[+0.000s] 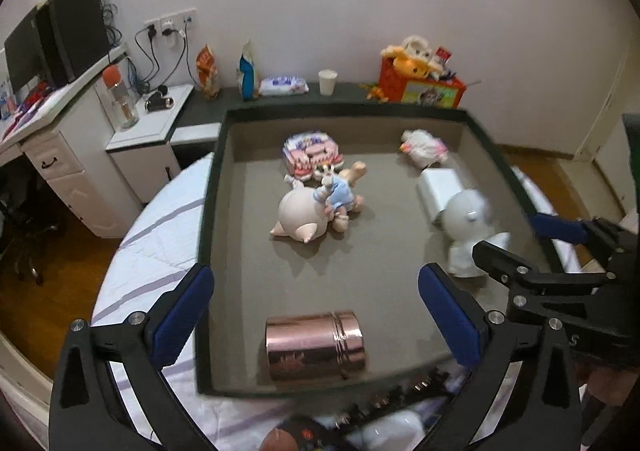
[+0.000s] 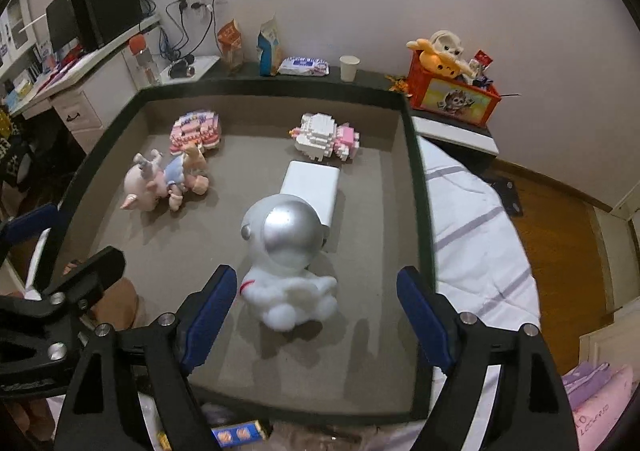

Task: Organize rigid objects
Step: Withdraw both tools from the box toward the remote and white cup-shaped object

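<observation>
A grey tray with a dark rim lies on a bed. A rose-gold metal can lies on its side near the tray's front edge. My left gripper stands open just above it, its blue pads clear of the can. A white astronaut figure with a silver visor sits on the tray floor. My right gripper is open around its lower body, and the pads do not touch it. Behind the astronaut lie a white box and a white-pink block animal. A pig figure with a doll and a pink block cake lie left.
A dark ledge behind the tray holds a red toy crate, a paper cup, a wipes pack and snack bags. A white desk with monitors stands left. The striped bedsheet and wooden floor lie right.
</observation>
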{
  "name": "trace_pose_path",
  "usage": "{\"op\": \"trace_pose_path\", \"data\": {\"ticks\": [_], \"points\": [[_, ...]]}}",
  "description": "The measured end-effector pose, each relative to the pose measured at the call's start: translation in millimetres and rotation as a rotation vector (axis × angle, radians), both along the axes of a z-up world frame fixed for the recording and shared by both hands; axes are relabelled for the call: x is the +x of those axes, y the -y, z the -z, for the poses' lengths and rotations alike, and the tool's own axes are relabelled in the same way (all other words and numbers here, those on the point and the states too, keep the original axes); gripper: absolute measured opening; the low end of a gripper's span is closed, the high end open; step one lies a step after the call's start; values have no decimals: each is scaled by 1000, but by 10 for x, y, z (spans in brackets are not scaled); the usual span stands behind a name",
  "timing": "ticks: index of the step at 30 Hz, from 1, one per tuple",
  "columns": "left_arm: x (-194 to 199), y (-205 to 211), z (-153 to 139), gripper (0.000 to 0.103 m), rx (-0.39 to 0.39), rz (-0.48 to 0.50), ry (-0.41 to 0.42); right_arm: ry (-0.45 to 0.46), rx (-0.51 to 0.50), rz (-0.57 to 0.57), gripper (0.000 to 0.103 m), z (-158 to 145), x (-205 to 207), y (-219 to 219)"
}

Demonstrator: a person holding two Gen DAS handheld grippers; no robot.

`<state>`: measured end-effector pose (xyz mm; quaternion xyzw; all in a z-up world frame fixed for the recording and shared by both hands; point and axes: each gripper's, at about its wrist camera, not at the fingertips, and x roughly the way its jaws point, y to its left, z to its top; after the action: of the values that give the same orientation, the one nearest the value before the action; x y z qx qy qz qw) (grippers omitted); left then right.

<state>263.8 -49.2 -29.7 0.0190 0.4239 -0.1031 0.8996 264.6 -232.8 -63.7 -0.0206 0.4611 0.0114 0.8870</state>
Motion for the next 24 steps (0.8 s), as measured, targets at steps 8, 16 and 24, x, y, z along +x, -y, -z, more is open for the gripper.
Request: {"op": "trace_pose_path", "data": {"ticks": [8, 16, 24], "points": [[-557, -261, -402, 103, -44, -26, 84, 98, 77, 22, 84, -427, -508, 96], [-1219, -408, -695, 103, -43, -49, 161, 200, 143, 14, 84, -831, -1200, 98], [-1870, -434, -817, 103, -41, -65, 210, 256, 143, -6, 84, -995, -1823, -16]]}}
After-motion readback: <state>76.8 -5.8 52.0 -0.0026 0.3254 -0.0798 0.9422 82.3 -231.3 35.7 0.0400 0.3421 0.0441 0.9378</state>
